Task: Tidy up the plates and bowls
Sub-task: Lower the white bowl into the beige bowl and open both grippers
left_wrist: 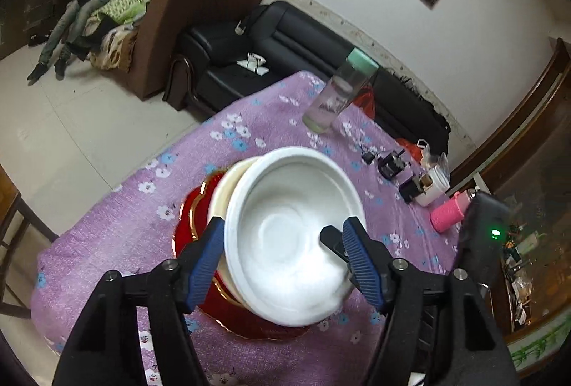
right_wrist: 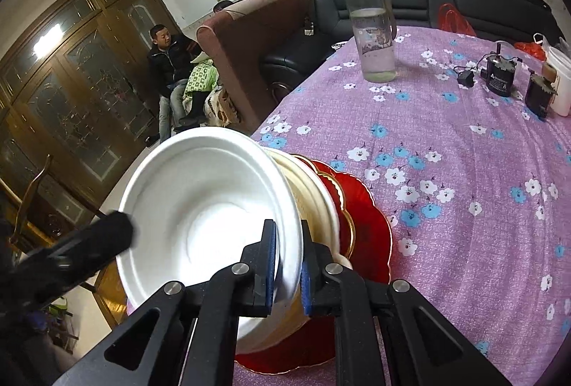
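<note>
A white bowl (left_wrist: pixel 289 236) sits nested in a cream bowl (left_wrist: pixel 223 193), on a red gold-rimmed plate (left_wrist: pixel 196 207) on the purple flowered tablecloth (left_wrist: pixel 117 243). My left gripper (left_wrist: pixel 283 239) is open, its blue fingers on either side of the white bowl without pressing it. My right gripper (right_wrist: pixel 288 252) is shut on the near rim of the white bowl (right_wrist: pixel 200 207), above the cream bowl (right_wrist: pixel 321 207) and the red plate (right_wrist: pixel 367 218). A right finger (left_wrist: pixel 333 239) shows inside the bowl in the left wrist view.
A water bottle with a green cap (right_wrist: pixel 371 25) stands at the far side. Black adapters (right_wrist: pixel 499 72), a white cup (right_wrist: pixel 560 82) and a pink cup (left_wrist: pixel 448 214) lie to the right. Sofas (left_wrist: pixel 285 43) and seated people (right_wrist: pixel 167 65) are beyond the table.
</note>
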Available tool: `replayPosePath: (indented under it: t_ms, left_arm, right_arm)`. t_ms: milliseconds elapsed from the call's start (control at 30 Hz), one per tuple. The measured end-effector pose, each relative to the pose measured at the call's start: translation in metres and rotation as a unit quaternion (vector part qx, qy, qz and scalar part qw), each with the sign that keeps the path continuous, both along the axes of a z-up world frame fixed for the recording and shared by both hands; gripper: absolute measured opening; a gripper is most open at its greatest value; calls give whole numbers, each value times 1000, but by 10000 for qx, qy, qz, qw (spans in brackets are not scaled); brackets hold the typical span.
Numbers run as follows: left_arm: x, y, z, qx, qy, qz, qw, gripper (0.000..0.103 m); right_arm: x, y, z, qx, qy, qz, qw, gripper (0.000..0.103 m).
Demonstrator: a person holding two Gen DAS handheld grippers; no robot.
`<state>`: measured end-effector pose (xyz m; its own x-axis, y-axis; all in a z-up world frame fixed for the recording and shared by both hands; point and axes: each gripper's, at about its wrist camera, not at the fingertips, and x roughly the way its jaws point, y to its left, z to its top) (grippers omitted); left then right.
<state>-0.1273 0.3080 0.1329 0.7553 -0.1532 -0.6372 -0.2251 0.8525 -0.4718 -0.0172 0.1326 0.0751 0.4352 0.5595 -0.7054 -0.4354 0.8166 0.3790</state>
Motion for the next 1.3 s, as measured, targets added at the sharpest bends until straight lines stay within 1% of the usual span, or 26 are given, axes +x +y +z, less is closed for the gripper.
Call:
replayPosePath:
  t_ms: [33,133,233,267,300,333,367,400,433,533,633,667,700,733,800,833,867,900,933,967,1033,1067,1133,1167,1233,1300]
  left_arm:
    - [-3,-1,3,31,-61,19,10000,69]
    - [-13,-6,12,211,-249,76,9994,75]
    - [-24,-7,20,402,-469,218,9979,77]
    - [-28,-8,23,496,-554,288,9968,79]
    - [-32,-9,26,570,-625,352,9958,81]
    - [-36,-11,29,655,-711,422,9944,81]
    - [-41,-13,32,775,-810,496,9925,81]
    - [-45,-14,35,896,-898,556,9904,82]
    - [-50,-18,38,1044,-995,629,9875,83]
    - [-62,-22,45,1332,-1202,824,9803,86]
    - [-76,-29,51,1634,-1449,1186,9686,91]
    - [-84,-32,53,1780,-1568,1385,9615,95]
    - [-90,-37,53,1917,-1669,1543,9548,103]
    - [-99,-44,54,2122,-1814,1743,9443,103]
    - [-112,-57,53,2418,-1973,2014,9285,103]
    - [-118,-65,50,2537,-1998,2188,9208,103]
    - [-120,-68,47,2556,-1974,2276,9186,103]
    - [-120,-71,43,2564,-1887,2338,9187,103]
    - [-115,-76,38,2626,-1679,2337,9210,103]
    - [-110,-78,35,2700,-1535,2243,9237,103]
    - [-98,-81,28,2785,-1220,1972,9320,103]
    - [-92,-82,24,2751,-1047,1854,9375,103]
    - [-87,-81,17,2552,-853,1721,9476,103]
    - [-85,-80,14,2455,-808,1683,9512,103]
    - [-81,-80,10,2299,-689,1611,9573,103]
    - [-79,-80,6,2208,-589,1568,9608,103]
  right_arm:
    - [1,-1,-1,-1,9,-65,10000,13]
    - [2,0,-1,-18,-59,-87,9999,13]
    - [-4,2,5,-130,-353,-134,9992,14]
    - [-7,4,7,-150,-445,-90,9989,20]
    - [-9,5,9,-155,-499,-60,9986,32]
    - [-12,5,11,-119,-571,-44,9983,38]
    - [-15,4,15,-78,-681,-72,9976,48]
    - [-17,3,19,-64,-803,-126,9967,52]
    - [-19,2,22,-58,-899,-165,9958,53]
    - [-28,-8,34,7,-1157,-330,9927,54]
    - [-40,-23,45,144,-1316,-496,9900,62]
    - [-48,-30,48,177,-1405,-559,9883,65]
    - [-52,-34,49,177,-1457,-594,9874,67]
    - [-58,-39,49,170,-1515,-634,9863,68]
    - [-72,-49,47,163,-1586,-728,9845,74]
    - [-77,-53,44,178,-1584,-763,9843,75]
    - [-83,-57,40,185,-1543,-814,9845,77]
    - [-86,-58,36,178,-1479,-828,9854,77]
    - [-89,-61,31,183,-1395,-821,9866,77]
    - [-92,-64,25,212,-1273,-808,9883,77]
    - [-96,-69,16,213,-1141,-846,9896,77]
    - [-100,-71,12,188,-1100,-864,9900,78]
    - [-107,-72,4,101,-1089,-885,9901,78]
    - [-110,-73,2,43,-1104,-896,9898,78]
    - [-118,-74,-1,-108,-1199,-887,9888,80]
    - [-125,-73,-3,-279,-1323,-886,9869,82]
